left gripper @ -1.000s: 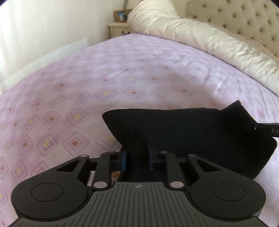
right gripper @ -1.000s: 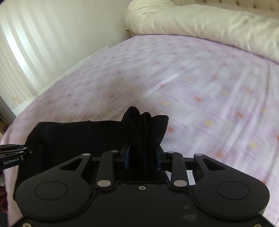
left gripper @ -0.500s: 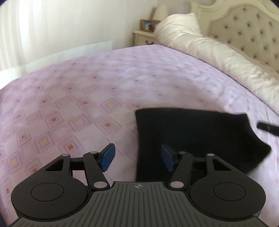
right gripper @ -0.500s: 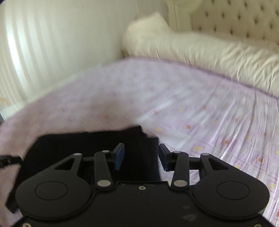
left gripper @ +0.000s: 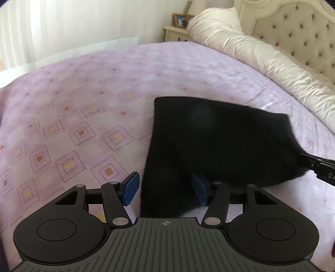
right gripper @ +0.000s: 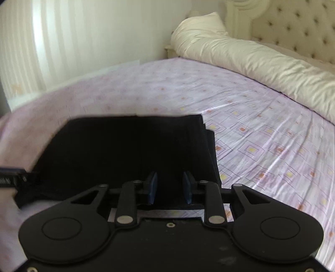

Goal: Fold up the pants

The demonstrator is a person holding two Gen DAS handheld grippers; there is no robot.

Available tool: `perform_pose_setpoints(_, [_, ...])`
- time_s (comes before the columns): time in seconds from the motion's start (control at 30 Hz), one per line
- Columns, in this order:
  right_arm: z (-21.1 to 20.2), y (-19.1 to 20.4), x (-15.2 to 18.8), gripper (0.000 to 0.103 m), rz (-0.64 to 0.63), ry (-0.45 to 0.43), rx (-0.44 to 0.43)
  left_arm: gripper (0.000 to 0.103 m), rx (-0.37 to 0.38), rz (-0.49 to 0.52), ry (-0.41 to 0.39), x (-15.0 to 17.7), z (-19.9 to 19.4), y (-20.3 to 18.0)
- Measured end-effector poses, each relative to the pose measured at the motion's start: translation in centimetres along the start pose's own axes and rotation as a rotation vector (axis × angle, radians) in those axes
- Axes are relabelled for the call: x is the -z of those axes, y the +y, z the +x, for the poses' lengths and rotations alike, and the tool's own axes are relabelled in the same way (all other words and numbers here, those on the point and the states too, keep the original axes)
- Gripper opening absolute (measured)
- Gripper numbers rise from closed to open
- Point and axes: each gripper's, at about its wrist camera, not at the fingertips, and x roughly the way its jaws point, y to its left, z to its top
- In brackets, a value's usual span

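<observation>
The black pants lie folded into a compact, roughly rectangular bundle on the bed, on a lilac bedsheet printed with square motifs. In the left wrist view the bundle's straight edge runs down toward the camera and its far right corner sags into a darker lump.

The left claw is spread wide, its 2 blue pads well apart. The near edge of the pants sits in the gap between them, but neither pad presses the cloth, so it holds nothing. The right claw's tip enters this view from the right edge, at the pants' right corner; whether it touches the fabric there is hard to tell through the blur.

In the right wrist view the right claw is partly parted, its pads a moderate gap apart with the black pants beneath and ahead of them; it does not appear to grip anything. Layered fold edges show at the bundle's right side.

A rolled cream duvet lies along the head of the bed in front of a tufted headboard. A cream nightstand carries a picture frame.
</observation>
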Motion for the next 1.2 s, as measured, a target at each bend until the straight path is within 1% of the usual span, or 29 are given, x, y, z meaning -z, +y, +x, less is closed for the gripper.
perform_pose_setpoints(0.1, [-2.7,0.8,0.3,0.034,0.031,-0.006,0.002,0.055,0.008,-0.008,-0.018,1.0,-2.1,-0.7])
perform_pose_setpoints(0.2, [-5.6,1.6,1.0,0.042,0.039,-0.007,0.006,0.055,-0.028,0.012,-0.041,2.2,-3.8,-1.7])
perform_pose_setpoints(0.27, [-7.4,2.1,1.7,0.048,0.038,-0.015,0.015,0.055,-0.037,0.025,-0.042,2.8,-4.7,-2.4])
perform_pose_setpoints(0.4, [-10.2,2.7,3.1,0.052,0.050,-0.024,0.029,0.055,-0.060,0.047,-0.062,4.2,-6.5,-3.7])
perform_pose_setpoints(0.5, [-12.0,2.7,3.9,0.056,0.086,-0.038,0.029,0.055,-0.061,0.068,-0.073,5.0,-7.6,-4.4])
perform_pose_setpoints(0.6, [-13.7,2.6,4.7,0.059,0.121,-0.053,0.040,0.055,-0.081,0.084,-0.089,5.9,-8.9,-5.3])
perform_pose_setpoints(0.67, [-14.5,2.6,5.1,0.060,0.134,-0.055,0.041,0.055,-0.090,0.100,-0.093,6.3,-9.6,-5.7])
perform_pose_setpoints(0.8, [-15.9,2.8,5.4,0.062,0.120,-0.077,0.047,0.055,-0.067,0.088,-0.098,7.0,-10.8,-6.1])
perform_pose_setpoints(0.9, [-16.6,2.8,5.6,0.063,0.124,-0.085,0.032,0.055,-0.091,0.086,-0.107,7.4,-11.6,-6.5])
perform_pose_setpoints(1.03, [-16.8,2.8,6.0,0.065,0.118,-0.077,0.035,0.055,-0.098,0.109,-0.117,7.9,-12.2,-7.0])
perform_pose_setpoints(1.2, [-17.0,2.9,6.5,0.066,0.113,-0.062,0.033,0.055,-0.092,0.108,-0.114,8.0,-12.4,-7.2])
